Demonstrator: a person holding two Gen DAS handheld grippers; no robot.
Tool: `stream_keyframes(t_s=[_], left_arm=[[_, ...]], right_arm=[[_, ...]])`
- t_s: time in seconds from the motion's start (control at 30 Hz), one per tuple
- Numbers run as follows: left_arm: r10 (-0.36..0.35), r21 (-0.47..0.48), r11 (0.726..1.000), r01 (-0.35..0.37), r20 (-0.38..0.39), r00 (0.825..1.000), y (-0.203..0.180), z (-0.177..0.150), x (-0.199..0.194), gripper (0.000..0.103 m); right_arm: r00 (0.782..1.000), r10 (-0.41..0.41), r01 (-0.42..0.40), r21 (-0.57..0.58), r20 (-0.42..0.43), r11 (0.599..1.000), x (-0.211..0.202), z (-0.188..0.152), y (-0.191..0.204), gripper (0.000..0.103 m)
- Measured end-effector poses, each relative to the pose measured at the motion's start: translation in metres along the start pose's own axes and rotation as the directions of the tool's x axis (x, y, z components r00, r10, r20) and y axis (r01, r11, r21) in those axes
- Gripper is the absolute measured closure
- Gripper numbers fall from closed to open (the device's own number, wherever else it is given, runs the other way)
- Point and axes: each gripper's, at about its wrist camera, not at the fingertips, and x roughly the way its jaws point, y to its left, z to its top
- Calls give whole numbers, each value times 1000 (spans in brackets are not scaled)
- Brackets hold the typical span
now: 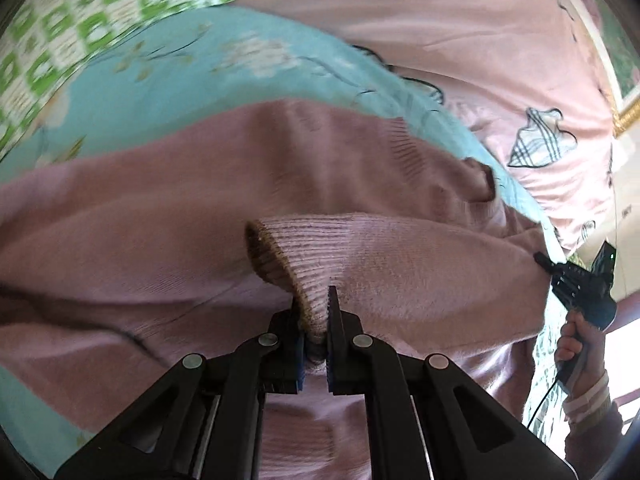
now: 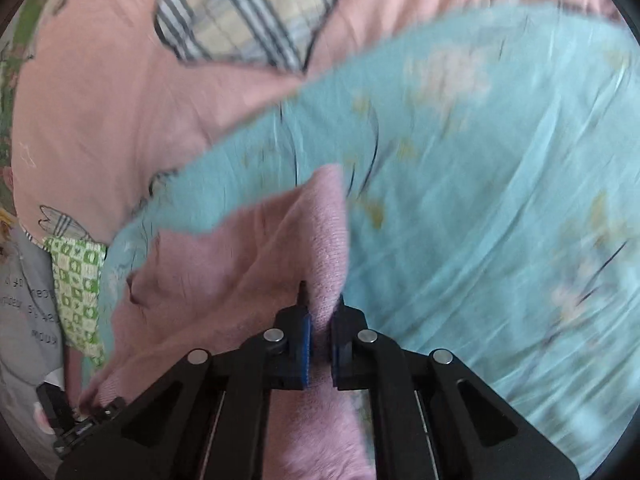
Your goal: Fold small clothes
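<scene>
One pink knit sweater (image 1: 224, 216) is shown, with one ribbed cuff (image 1: 280, 248) visible. Two claws are counted: the left claw (image 1: 316, 320) and the right claw (image 2: 320, 312). Three printed fabrics are seen: one blue floral sheet (image 2: 480, 200), one pink blanket (image 1: 460, 32) and one green-checked cloth (image 1: 80, 24).

Left gripper (image 1: 320, 320) is pinching the ribbed cuff (image 1: 288, 256) of a pink knit sweater (image 1: 180, 208), fingers (image 1: 335, 312) closing on the knit. Sleeve is running right across the sweater body. Sweater is lying on a turquoise floral sheet (image 1: 180, 76); a pink quilt (image 1: 460, 32) with plaid shell patches is lying beyond. Right gripper (image 1: 580, 280), held in a hand (image 1: 576, 344), is touching the sweater's right edge. Green checked fabric (image 1: 80, 20) is showing top left.
</scene>
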Motion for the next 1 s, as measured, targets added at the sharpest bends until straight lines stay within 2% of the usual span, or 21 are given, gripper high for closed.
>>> stream_keyframes(t_s=[0.07,0.13,0.2,0.27,0.3,0.37,0.43,0.6,0.73,0.83,1.0], left_arm=[[19,17,1000,-19,-4,1000,-3,0,5,98],[33,12,999,-33,-12,999,3,-1,9,98],[25,3,1000,-25,-56,998,13,-2,17,97],[5,3,1000,-5,-65,998,16,-2,10,92],[-4,15,1000,5,-60,998,16,-4,2,90],[-17,29,999,19,-55,998,18,-8,-18,83],[-39,12,999,40,-57,998,27,-14,-37,79],[-23,-40,999,21,-63,998,52,-37,-70,71],[-24,-95,995,17,-72,997,79,-58,-91,70],[-22,-140,990,9,-91,996,101,-72,-95,65],[-59,-277,961,26,-113,992,132,-79,-84,57]], right_arm=[[1000,-11,11,-1,5,1000,-2,10,-3,95],[999,-34,34,-4,-23,999,9,12,-6,95],[996,-49,49,2,-79,999,26,7,-10,92],[992,-85,88,34,-91,996,30,1,-11,79],[993,-88,93,50,-84,994,27,-1,-10,76],[996,-71,76,79,-55,994,13,-6,-7,68],[998,-47,49,71,-29,996,-4,-12,0,64],[998,50,-49,23,-22,999,-37,-42,31,64],[993,98,-98,3,-66,995,-42,-79,57,63],[986,116,-119,-17,-118,993,-41,-108,74,63],[975,133,-146,-62,-176,987,-40,-142,97,63]])
